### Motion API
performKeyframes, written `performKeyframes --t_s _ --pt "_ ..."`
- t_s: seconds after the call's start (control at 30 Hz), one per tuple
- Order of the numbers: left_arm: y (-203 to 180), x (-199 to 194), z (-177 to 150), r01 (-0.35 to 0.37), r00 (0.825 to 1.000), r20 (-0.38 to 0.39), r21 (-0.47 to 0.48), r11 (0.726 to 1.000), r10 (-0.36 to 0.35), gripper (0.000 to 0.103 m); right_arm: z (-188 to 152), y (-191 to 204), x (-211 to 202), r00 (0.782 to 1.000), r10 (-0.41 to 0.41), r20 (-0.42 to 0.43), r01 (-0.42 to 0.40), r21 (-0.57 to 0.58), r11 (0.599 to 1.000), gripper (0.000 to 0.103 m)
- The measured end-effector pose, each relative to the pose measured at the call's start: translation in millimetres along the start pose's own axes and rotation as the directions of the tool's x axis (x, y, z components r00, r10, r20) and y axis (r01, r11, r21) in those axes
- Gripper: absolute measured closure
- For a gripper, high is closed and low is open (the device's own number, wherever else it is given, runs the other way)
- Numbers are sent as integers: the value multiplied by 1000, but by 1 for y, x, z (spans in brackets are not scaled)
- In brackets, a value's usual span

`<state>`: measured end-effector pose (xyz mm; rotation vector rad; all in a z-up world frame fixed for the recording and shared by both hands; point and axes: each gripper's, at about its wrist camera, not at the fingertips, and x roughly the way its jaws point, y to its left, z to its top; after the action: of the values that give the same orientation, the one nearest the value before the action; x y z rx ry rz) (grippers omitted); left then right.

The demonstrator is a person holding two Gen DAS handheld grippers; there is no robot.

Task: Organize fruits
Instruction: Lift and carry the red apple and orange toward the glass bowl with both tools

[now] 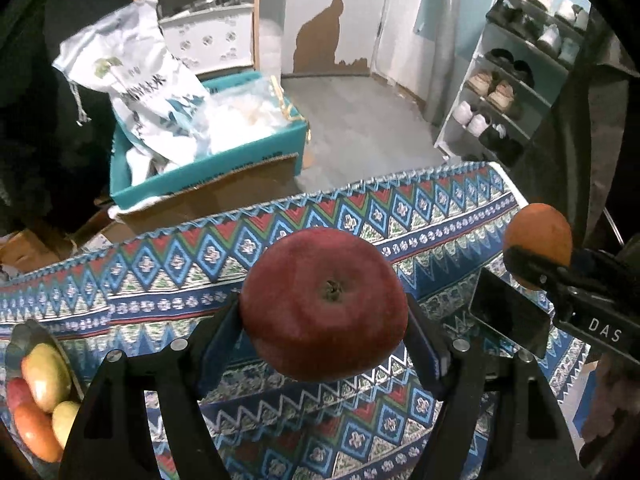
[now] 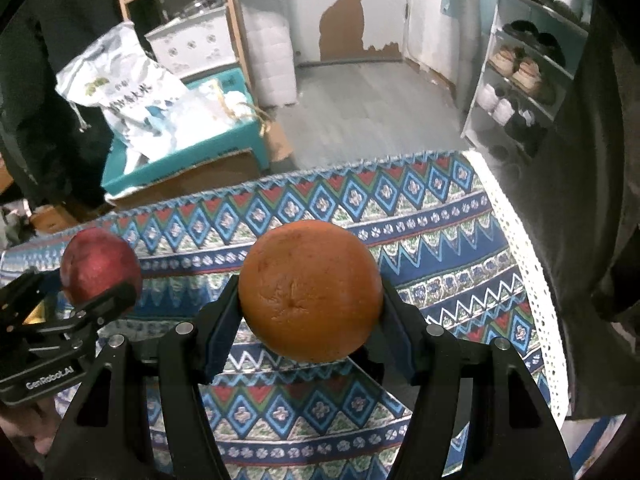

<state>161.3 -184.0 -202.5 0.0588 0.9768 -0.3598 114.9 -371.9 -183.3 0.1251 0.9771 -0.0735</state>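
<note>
Fruits sit in both of our grippers at once. Our left gripper (image 1: 324, 320) is clamped on a dark red apple (image 1: 324, 304), its blue-padded fingers (image 1: 222, 336) pressing the fruit's two sides, stem end facing the camera, the apple lifted above the patterned tablecloth (image 1: 168, 276). Our right gripper (image 2: 310, 312) is closed the same way on an orange (image 2: 310, 290), held clear of the cloth too. Each wrist view catches the other tool off to the side — the orange at the right edge of the left view, the apple at the left edge of the right view — so the two fruits are carried side by side, apart from each other.

Lower left in the left view, a plate (image 1: 24, 332) at the table's near corner holds more fruit (image 1: 44, 376): yellow-green, red and orange pieces touching one another. Beyond the table's far edge stand a teal box (image 1: 208, 168) with a printed white bag (image 1: 132, 76) in it, a cardboard box (image 1: 216, 196), a wooden shelf (image 1: 200, 8), and a shoe rack (image 1: 516, 80) on the right.
</note>
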Motion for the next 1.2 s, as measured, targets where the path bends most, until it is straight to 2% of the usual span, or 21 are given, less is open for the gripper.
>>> performKeyframes --t_s 0.37,0.63,1.2 --pt "12 -58 0 -7 997 73 -16 1000 8 25 5 34 -49 997 39 71 -35 -69 997 38" --pt "27 -95 -9 -43 992 120 -22 999 45 25 4 58 -78 990 85 110 -73 -110 991 38" --pt "69 -146 -41 -87 985 143 -93 992 100 25 -5 114 -102 973 200 111 -175 -204 963 38"
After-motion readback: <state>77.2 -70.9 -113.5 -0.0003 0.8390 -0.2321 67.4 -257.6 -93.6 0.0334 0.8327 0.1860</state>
